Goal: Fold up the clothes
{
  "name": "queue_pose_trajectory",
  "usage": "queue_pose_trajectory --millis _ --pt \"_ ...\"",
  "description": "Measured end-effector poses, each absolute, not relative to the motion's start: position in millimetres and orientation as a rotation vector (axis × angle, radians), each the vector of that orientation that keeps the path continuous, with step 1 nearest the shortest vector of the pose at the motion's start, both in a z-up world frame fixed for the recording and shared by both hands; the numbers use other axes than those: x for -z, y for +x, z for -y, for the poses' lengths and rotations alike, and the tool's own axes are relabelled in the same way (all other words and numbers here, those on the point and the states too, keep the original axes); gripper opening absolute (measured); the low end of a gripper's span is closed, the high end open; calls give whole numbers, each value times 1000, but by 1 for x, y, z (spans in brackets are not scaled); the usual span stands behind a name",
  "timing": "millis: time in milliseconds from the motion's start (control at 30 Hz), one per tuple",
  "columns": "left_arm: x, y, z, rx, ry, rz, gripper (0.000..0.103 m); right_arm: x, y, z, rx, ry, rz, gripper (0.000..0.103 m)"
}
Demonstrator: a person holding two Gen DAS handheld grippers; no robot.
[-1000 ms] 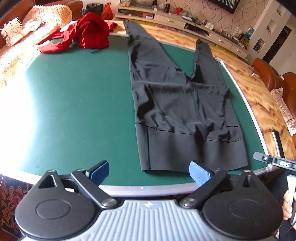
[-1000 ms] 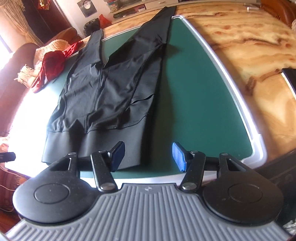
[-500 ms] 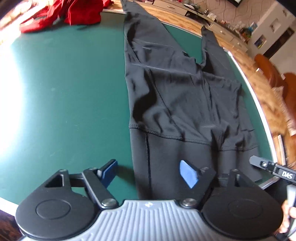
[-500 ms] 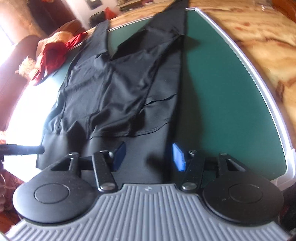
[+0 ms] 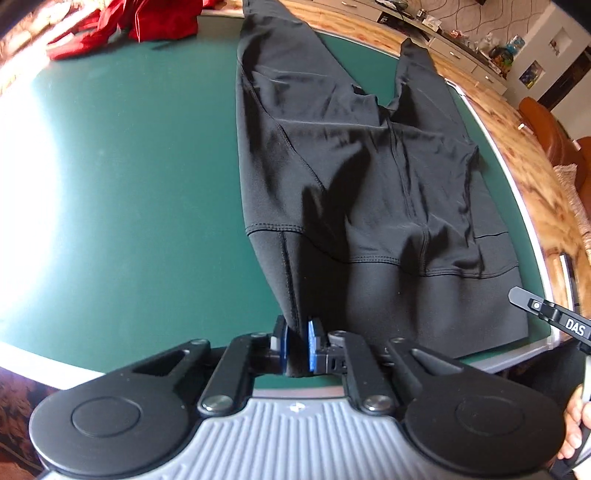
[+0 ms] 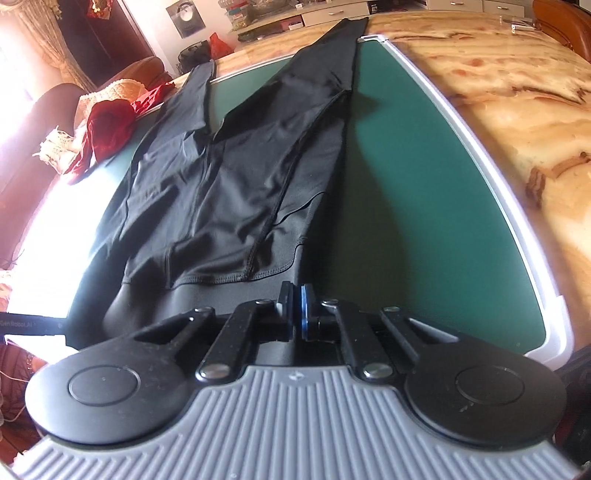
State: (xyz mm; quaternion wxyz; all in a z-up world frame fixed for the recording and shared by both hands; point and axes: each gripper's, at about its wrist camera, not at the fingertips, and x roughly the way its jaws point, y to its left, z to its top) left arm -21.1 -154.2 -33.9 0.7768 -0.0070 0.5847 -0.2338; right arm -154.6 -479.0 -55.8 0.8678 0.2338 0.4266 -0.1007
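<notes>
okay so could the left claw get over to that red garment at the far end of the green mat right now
Probably not as things stand. The left claw is closing on the waistband corner of the black leggings, so it is occupied. The green mat between it and the red garment lies bare, so letting go first would free the way.

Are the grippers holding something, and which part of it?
Yes. The left gripper and the right gripper each pinch the black leggings at the waistband edge, one near each corner.

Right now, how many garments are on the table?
2. Black leggings spread lengthwise across the green mat, waistband nearest the cameras. A red garment is bunched at the far left edge; more could be hidden in that pile.
</notes>
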Motion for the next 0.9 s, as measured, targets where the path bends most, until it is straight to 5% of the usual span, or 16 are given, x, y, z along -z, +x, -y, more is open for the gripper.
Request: queue_pose_trajectory --millis 200,300,333,367,400,700,900 --pt "38 -9 145 551 -50 -1293 20 65 -150 479 264 475 -957 7" --pt "35 -10 143 562 0 -1277 40 61 -147 470 296 405 -984 13" --pt "32 -11 143 554 34 -1266 51 59 -146 468 319 380 -999 23" --pt "29 -14 143 549 76 -1241 53 57 -146 466 353 355 -1007 42" --pt "24 -17 143 545 119 -1212 54 54 -147 465 380 336 -997 46" --pt "2 4 202 600 259 -933 63 37 -99 457 125 325 -796 47" --pt "45 27 217 600 290 -1026 62 68 -72 456 86 197 -877 47"
